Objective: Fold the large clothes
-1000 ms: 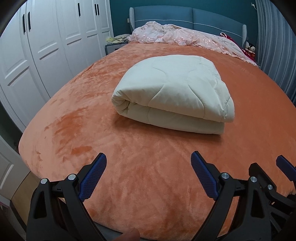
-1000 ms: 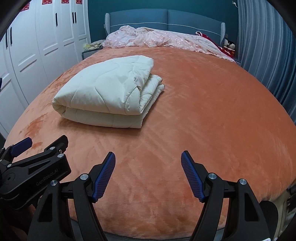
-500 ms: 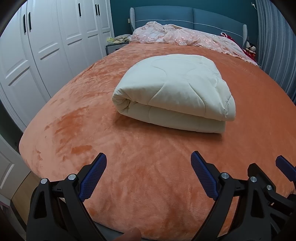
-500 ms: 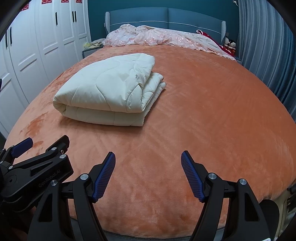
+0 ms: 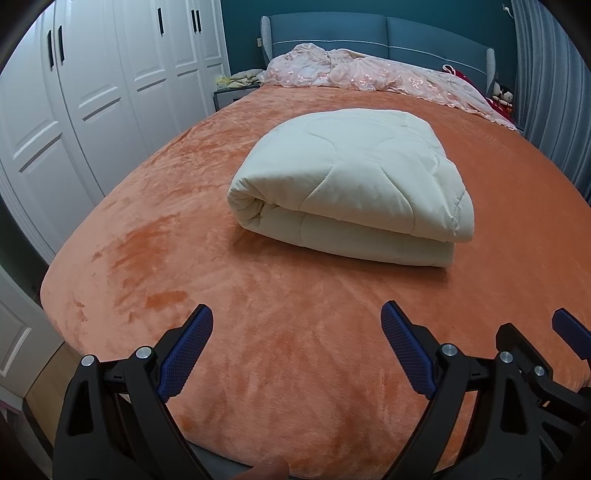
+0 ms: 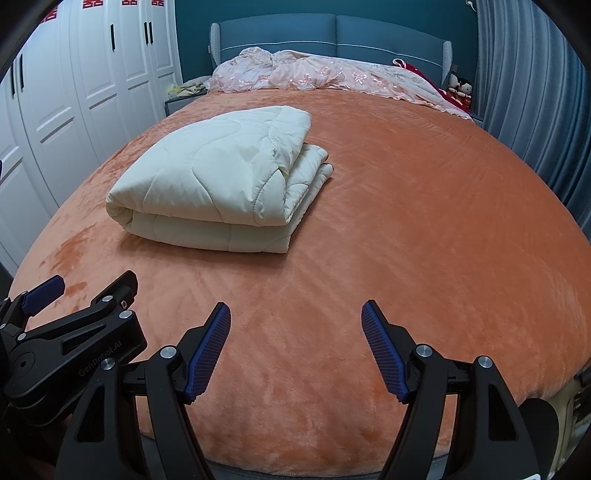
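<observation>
A cream quilted comforter (image 5: 351, 184) lies folded into a thick, puffy rectangle on the bed (image 5: 258, 314), toward the left half of the mattress and well apart from both tools. Its near edge shows a rounded fold with two stacked layers; curved stitch lines run across the smooth top panel. From the right wrist view the same bundle (image 6: 218, 184) shows its layered open edges on the right side, slightly stepped. The bed is covered in an orange plush spread with a short nap, brushed darker in patches near the left front corner. The left hand-held gripper (image 5: 295, 347) hovers over the foot of the bed, black frame, blue ribbed pads spread wide, nothing between them. The right hand-held gripper (image 6: 295, 347) sits just beside it, likewise spread apart and empty. At the head, a crumpled pink lacy coverlet (image 5: 369, 74) lies against a blue padded headboard (image 5: 332, 33). White panelled wardrobe doors (image 5: 92, 92) with dark slim handles line the left wall; grey-blue pleated curtains (image 6: 535, 110) hang on the right. Small plush toys (image 6: 460, 86) sit by the headboard's right end.
</observation>
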{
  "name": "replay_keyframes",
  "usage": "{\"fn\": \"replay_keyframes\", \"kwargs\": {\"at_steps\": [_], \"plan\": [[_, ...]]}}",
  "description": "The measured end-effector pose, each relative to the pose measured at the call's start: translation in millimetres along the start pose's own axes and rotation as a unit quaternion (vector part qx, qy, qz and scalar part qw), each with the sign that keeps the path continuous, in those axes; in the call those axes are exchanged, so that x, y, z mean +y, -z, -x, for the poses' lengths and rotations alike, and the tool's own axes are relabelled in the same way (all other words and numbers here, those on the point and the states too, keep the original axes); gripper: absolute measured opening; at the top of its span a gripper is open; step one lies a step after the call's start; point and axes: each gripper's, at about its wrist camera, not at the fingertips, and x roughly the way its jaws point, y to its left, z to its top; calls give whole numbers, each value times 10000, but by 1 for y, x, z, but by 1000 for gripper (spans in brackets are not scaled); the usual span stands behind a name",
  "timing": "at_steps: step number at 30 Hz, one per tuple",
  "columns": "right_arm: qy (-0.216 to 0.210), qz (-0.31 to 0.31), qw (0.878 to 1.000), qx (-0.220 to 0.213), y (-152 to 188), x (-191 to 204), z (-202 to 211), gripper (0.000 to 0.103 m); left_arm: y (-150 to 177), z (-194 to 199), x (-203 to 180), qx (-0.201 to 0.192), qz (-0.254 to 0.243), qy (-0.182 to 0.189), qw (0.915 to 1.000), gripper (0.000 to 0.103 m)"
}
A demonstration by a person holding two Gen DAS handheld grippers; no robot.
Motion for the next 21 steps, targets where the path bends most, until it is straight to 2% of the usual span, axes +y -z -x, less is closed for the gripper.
{"fn": "replay_keyframes", "kwargs": {"at_steps": [21], "plan": [[-13, -14, 10000, 21, -1, -1, -2, 71, 2, -2, 2, 24, 0, -3, 10000, 90]]}}
